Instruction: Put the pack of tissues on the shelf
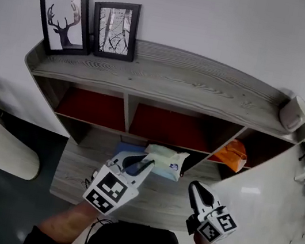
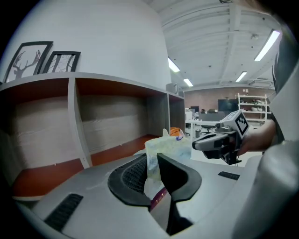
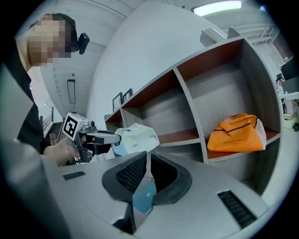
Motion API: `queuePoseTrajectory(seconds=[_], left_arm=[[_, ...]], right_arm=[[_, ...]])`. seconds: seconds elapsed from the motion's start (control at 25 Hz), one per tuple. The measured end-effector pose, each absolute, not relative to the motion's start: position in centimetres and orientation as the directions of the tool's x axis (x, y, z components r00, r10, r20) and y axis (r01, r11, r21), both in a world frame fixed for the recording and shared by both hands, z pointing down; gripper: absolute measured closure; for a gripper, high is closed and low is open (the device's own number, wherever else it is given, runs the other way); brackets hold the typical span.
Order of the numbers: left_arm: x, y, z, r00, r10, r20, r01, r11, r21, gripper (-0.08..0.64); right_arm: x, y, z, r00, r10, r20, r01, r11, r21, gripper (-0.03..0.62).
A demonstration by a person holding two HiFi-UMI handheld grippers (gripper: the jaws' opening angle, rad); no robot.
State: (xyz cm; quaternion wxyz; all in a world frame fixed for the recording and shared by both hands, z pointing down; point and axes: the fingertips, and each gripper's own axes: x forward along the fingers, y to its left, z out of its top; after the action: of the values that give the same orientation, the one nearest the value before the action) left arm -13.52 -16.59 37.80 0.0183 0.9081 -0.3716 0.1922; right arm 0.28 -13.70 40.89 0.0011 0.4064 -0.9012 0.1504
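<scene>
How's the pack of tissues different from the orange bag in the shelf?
The pack of tissues is pale, whitish with a small blue mark; the orange bag is bright orange. The pack of tissues is up in the air, clamped in the left gripper in front of the shelf; the orange bag lies inside the shelf's right-hand compartment, untouched. Both look soft and crumpled.

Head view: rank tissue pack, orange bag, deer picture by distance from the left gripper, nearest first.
1. Tissue pack, clamped in the left gripper.
2. Orange bag, low in the shelf, right end.
3. Deer picture, on the shelf top, left end.
</scene>
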Motion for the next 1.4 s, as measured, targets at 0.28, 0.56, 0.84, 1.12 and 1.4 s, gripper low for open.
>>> queuePoseTrajectory(seconds=[0.28,0.56,0.84,1.12,1.4], left_arm=[[-13.3,-20.8,35.0,0.608,-0.732,0.307,-0.733,-0.666,-0.134,0.497],[-11.7,-24.2,35.4,0.557,-0.772,0.306,-0.780,-0.613,-0.127,0.496],[-11.2,-26.8,36.6,0.520,-0.792,0.320,-0.811,-0.576,-0.108,0.495],[-11.0,-28.0,36.9,0.493,-0.810,0.316,-0.822,-0.553,-0.134,0.458],[-11.6,-27.8,36.3,0.476,-0.833,0.281,-0.837,-0.527,-0.145,0.361]], right_arm=[[-0.4,-14.9,40.6,-0.709,-0.695,0.118,-0.695,0.660,-0.284,0.557],[0.9,-16.2,40.9,-0.740,-0.664,0.103,-0.658,0.685,-0.313,0.557],[1.2,-16.6,41.1,-0.754,-0.641,0.146,-0.643,0.673,-0.367,0.557],[1.2,-16.5,41.4,-0.763,-0.634,0.127,-0.630,0.684,-0.368,0.557],[1.5,-15.9,41.1,-0.756,-0.648,0.092,-0.634,0.689,-0.352,0.557]])
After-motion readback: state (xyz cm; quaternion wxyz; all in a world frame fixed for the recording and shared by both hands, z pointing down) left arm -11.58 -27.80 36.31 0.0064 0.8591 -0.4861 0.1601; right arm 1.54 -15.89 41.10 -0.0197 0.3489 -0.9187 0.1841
